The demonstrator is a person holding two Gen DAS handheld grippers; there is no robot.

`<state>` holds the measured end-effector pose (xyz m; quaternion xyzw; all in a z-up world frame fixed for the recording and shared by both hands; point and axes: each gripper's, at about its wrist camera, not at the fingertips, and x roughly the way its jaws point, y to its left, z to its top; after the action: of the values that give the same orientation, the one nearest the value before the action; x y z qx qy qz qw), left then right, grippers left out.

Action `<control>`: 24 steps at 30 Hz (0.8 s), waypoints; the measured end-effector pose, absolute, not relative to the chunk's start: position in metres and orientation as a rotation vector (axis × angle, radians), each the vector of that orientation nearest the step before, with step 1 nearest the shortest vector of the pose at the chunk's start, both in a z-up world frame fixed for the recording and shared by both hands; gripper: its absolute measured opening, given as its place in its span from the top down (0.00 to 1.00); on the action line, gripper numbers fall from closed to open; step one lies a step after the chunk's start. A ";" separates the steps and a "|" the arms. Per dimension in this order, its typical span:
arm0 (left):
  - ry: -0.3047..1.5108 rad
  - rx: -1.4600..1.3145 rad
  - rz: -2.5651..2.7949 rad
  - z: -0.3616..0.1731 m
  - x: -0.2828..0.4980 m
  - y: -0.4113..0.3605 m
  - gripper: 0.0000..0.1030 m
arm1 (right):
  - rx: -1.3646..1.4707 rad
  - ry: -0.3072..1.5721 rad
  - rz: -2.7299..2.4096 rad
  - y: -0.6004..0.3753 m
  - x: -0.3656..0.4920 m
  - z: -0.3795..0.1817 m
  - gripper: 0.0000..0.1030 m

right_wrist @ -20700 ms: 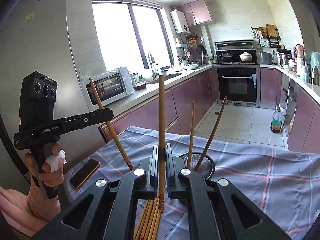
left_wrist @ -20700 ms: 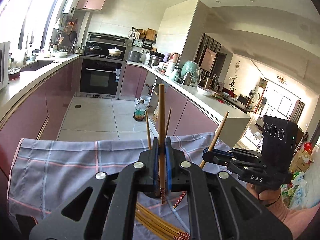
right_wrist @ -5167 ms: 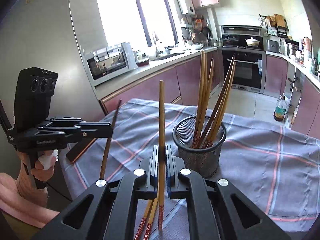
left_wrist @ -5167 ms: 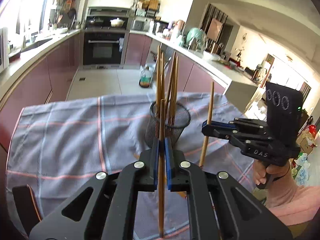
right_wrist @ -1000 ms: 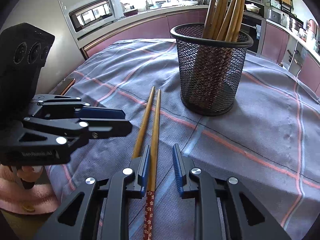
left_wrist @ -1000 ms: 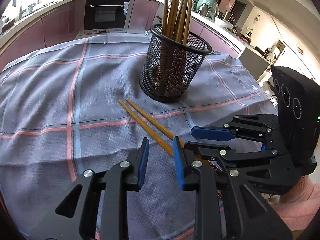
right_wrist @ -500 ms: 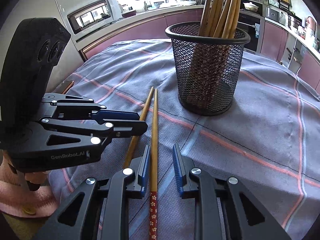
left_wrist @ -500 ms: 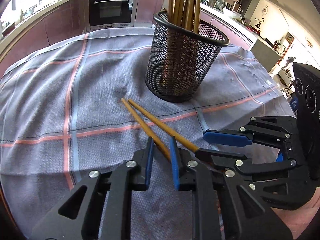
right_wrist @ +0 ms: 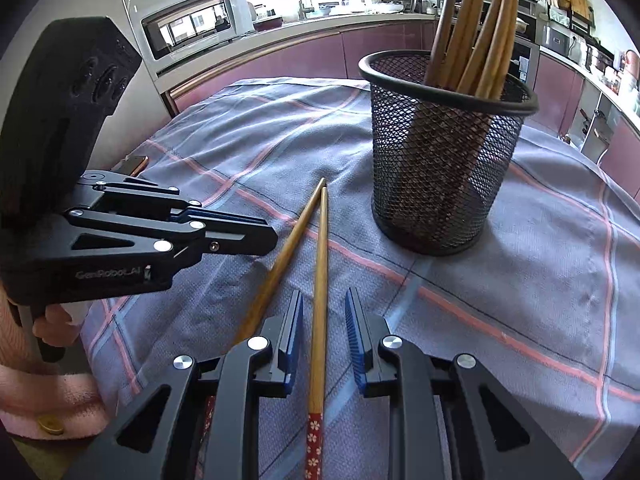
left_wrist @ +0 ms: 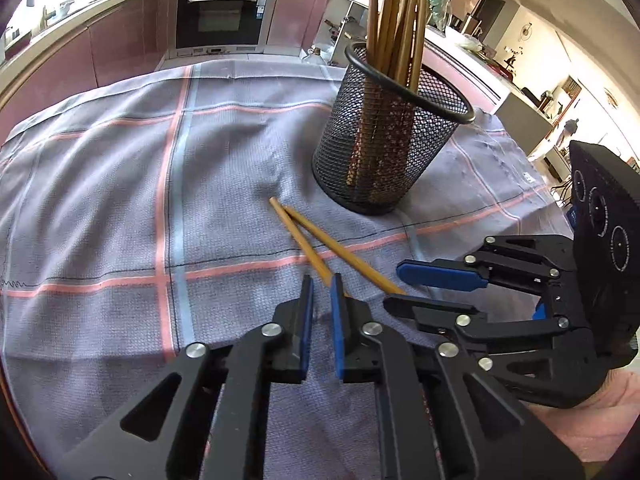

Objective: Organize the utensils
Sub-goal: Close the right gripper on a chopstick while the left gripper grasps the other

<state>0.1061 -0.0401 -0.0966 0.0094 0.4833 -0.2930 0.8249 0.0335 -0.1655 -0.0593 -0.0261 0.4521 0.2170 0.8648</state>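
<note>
Left gripper (left_wrist: 321,286), jaws just narrowing around one chopstick (left_wrist: 298,236); right gripper (right_wrist: 323,308) straddles another chopstick (right_wrist: 320,280), untouched.

1. Cloth (left_wrist: 100,184): grey-lilac, crossed by pink and pale blue stripes.
2. Chopsticks (right_wrist: 320,264): tan wood; one end red with white flowers.
3. Cup (right_wrist: 436,168): black mesh.
4. Hand-held gripper pads (right_wrist: 356,336): blue on black.

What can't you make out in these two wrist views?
- Left wrist view: whether the left gripper, its jaws just closing around a loose bamboo chopstick, presses it yet; its fingers hide contact.
- Both views: tops of standing bamboo chopsticks in the black wire-mesh cup, cut off by the top edge.
</note>
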 end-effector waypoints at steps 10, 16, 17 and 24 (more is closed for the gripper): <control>1.052 0.058 -0.608 -0.105 0.114 -0.056 0.82 | -0.034 0.951 0.431 -0.170 0.042 -0.060 0.95; 1.063 0.070 -0.599 -0.106 0.121 -0.060 0.84 | -0.052 0.954 0.429 -0.169 0.045 -0.059 0.94; 1.063 0.074 -0.597 -0.105 0.122 -0.061 0.85 | -0.055 0.954 0.429 -0.167 0.046 -0.059 0.94; 1.059 0.082 -0.581 -0.105 0.123 -0.066 0.88 | -0.080 0.943 0.428 -0.160 0.053 -0.060 0.93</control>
<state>0.1235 -0.0658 -0.1048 0.0385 0.4978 -0.2733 0.8222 0.0530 -0.1597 -0.0600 -0.0383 0.4505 0.2043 0.8682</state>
